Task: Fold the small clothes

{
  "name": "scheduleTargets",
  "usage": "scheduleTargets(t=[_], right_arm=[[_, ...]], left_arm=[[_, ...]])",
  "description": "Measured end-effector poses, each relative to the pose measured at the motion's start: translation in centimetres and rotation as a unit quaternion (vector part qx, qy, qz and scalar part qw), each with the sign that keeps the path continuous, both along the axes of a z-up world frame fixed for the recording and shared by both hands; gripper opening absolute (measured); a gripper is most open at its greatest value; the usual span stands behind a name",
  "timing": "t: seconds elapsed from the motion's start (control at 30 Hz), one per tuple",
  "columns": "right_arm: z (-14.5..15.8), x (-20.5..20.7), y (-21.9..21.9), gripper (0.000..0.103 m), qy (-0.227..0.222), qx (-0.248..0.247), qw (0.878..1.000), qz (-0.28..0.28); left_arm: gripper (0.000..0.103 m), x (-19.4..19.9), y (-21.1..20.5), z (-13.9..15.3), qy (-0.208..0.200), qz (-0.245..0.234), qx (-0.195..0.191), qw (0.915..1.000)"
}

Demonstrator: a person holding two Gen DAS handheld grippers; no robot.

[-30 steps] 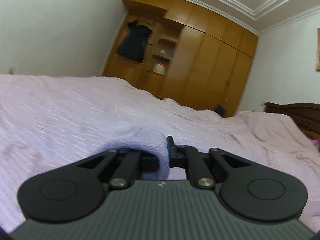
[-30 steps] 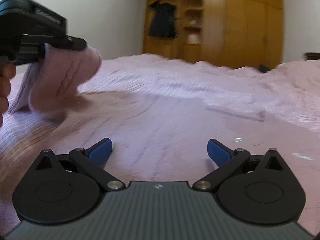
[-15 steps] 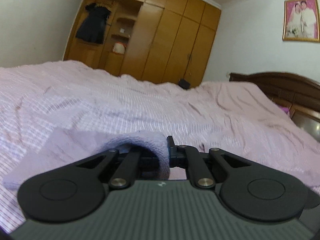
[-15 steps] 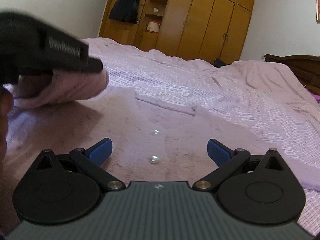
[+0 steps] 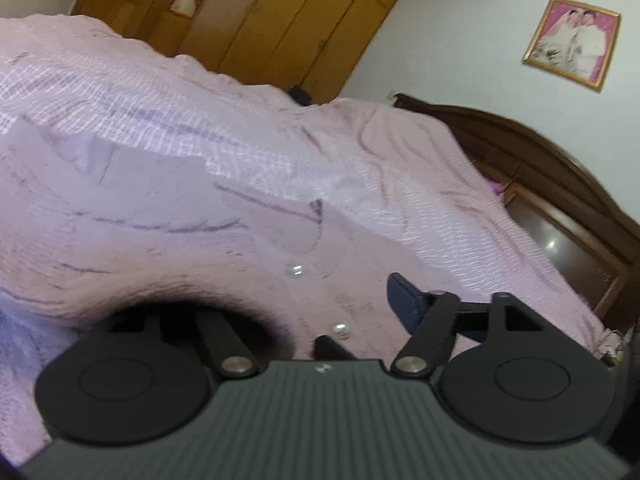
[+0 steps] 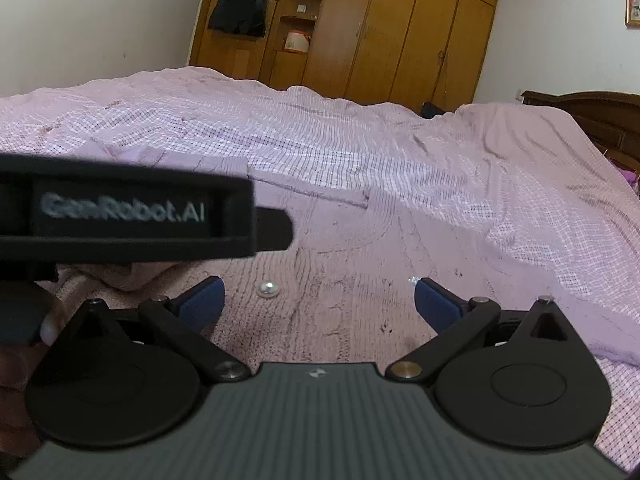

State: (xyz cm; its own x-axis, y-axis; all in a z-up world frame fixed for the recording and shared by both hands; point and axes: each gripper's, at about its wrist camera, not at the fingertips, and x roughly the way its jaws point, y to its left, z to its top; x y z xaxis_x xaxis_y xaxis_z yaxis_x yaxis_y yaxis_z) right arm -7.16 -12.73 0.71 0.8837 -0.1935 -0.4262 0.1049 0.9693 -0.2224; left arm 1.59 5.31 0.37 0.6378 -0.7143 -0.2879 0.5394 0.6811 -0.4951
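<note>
A small pink knit cardigan (image 5: 168,240) with pearl buttons (image 5: 298,270) lies spread on the bed; it also shows in the right wrist view (image 6: 340,280). My left gripper (image 5: 304,304) is open: its right finger (image 5: 404,296) is swung out, and a fold of the knit (image 5: 120,284) lies over the left finger and hides it. The left gripper's body (image 6: 120,216) crosses the left of the right wrist view. My right gripper (image 6: 318,300) is open and empty, low over the cardigan by a button (image 6: 269,289).
The bed has a pink checked sheet (image 6: 360,148). A dark wooden headboard (image 5: 560,200) stands at the right. A wooden wardrobe (image 6: 380,28) with a hanging black coat (image 6: 240,4) fills the far wall. A framed photo (image 5: 572,42) hangs on the wall.
My left gripper has swung right and down over the cardigan and opened, letting go of the knit fold. My right gripper stays open and has moved closer to the cardigan.
</note>
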Motion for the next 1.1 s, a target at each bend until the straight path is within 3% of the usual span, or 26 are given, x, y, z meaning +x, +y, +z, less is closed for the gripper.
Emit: scheduleTargets(t=[0.27, 0.37, 0.43, 0.5, 0.6, 0.7, 0.87, 0.9, 0.97, 1.03, 1.1], right_arm=[[0.3, -0.6, 0.1, 0.103, -0.008, -0.009, 1.0, 0.004], [0.3, -0.3, -0.7, 0.103, 0.012, 0.043, 0.999, 0.029], [0.5, -0.3, -1.2, 0.103, 0.024, 0.1, 0.992, 0.077], [0.7, -0.4, -0.9, 0.103, 0.022, 0.121, 0.987, 0.102], [1.2, -0.9, 0.1, 0.1, -0.003, 0.091, 0.991, 0.097], [1.9, -1.1, 0.3, 0.097, -0.018, 0.112, 0.988, 0.106], [3.6, -1.0, -0.2, 0.095, -0.066, 0.193, 0.968, 0.144], [4.0, -0.7, 0.1, 0.095, -0.069, 0.205, 0.964, 0.152], [4.1, 0.4, 1.0, 0.095, -0.066, 0.236, 0.953, 0.177], [4.1, 2.0, 2.6, 0.093, -0.046, 0.269, 0.943, 0.188], [4.2, 4.5, 4.8, 0.093, -0.007, 0.278, 0.94, 0.199]], left_arm=[[0.078, -1.0, 1.0, 1.6, -0.007, -0.02, -0.015, 0.9996], [0.078, -2.1, 3.1, 3.8, -0.056, -0.038, -0.03, 0.9972], [0.078, -2.3, 5.3, 4.7, -0.068, -0.019, -0.054, 0.996], [0.08, -1.9, 8.0, 4.9, -0.045, 0.027, -0.082, 0.9953], [0.08, -0.8, 11.5, 4.0, 0.001, 0.091, -0.132, 0.9871], [0.08, 0.4, 13.1, 3.5, 0.047, 0.059, -0.171, 0.9824], [0.08, -0.9, 15.2, 5.1, -0.007, 0.044, -0.184, 0.9818], [0.08, -1.1, 15.9, 5.3, -0.01, 0.061, -0.183, 0.9812], [0.08, -1.4, 16.7, 5.4, -0.017, 0.131, -0.144, 0.9808], [0.079, -1.1, 16.6, 5.2, -0.004, 0.214, -0.055, 0.9753], [0.079, -0.3, 16.2, 4.3, 0.024, 0.25, -0.004, 0.9679]])
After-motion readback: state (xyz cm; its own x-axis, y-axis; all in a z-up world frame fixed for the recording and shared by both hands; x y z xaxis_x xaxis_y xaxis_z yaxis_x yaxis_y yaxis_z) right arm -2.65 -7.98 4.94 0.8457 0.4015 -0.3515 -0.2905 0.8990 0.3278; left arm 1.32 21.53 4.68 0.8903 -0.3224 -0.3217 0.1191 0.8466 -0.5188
